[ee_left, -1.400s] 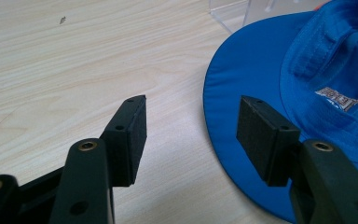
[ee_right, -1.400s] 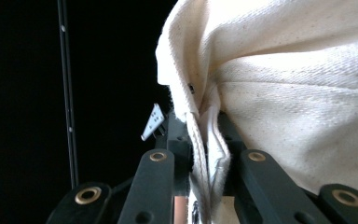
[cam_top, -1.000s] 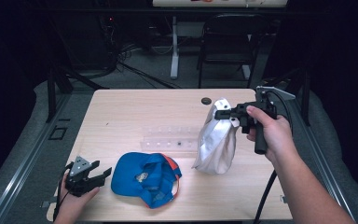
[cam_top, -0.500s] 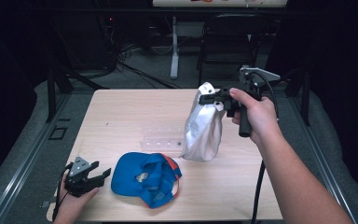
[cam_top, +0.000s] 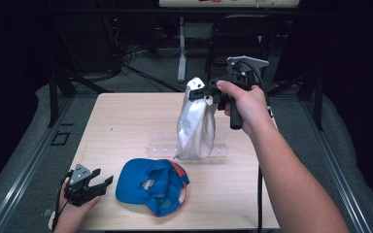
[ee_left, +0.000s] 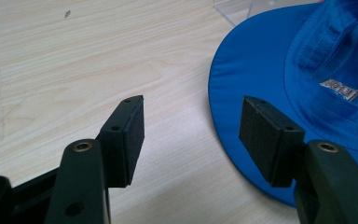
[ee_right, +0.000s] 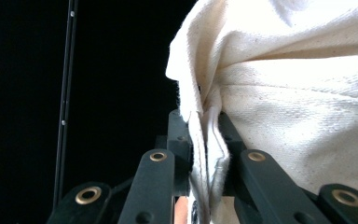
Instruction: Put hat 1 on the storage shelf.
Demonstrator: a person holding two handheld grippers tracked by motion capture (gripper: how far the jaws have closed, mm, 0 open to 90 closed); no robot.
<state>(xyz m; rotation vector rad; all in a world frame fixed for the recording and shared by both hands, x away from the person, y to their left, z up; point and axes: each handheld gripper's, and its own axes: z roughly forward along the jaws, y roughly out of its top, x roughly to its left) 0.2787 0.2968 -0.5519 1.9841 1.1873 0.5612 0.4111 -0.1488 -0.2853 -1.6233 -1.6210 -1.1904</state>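
Observation:
A white cloth bag (cam_top: 196,128) hangs from my right gripper (cam_top: 200,95), its lower end just over the table's middle. In the right gripper view the jaws are shut on a bunched fold of the cream cloth (ee_right: 298,93), pinched at the right gripper's (ee_right: 205,135) tips. A blue hat (cam_top: 150,187) with an orange edge lies at the front of the table. My left gripper (cam_top: 102,182) rests at the front left corner, just left of the hat. In the left gripper view the left gripper (ee_left: 191,135) stands open over bare wood, the hat's brim (ee_left: 242,93) beside its right jaw.
A clear plastic tray (cam_top: 160,148) lies flat at mid-table under the hanging bag. The wooden table (cam_top: 126,116) has bare room at the left and back. A dark chair (cam_top: 243,29) and cables stand behind the table on the floor.
My right hand has carried the hanging cloth bag left and a little higher, toward the table's middle. The left gripper and the hat have stayed put.

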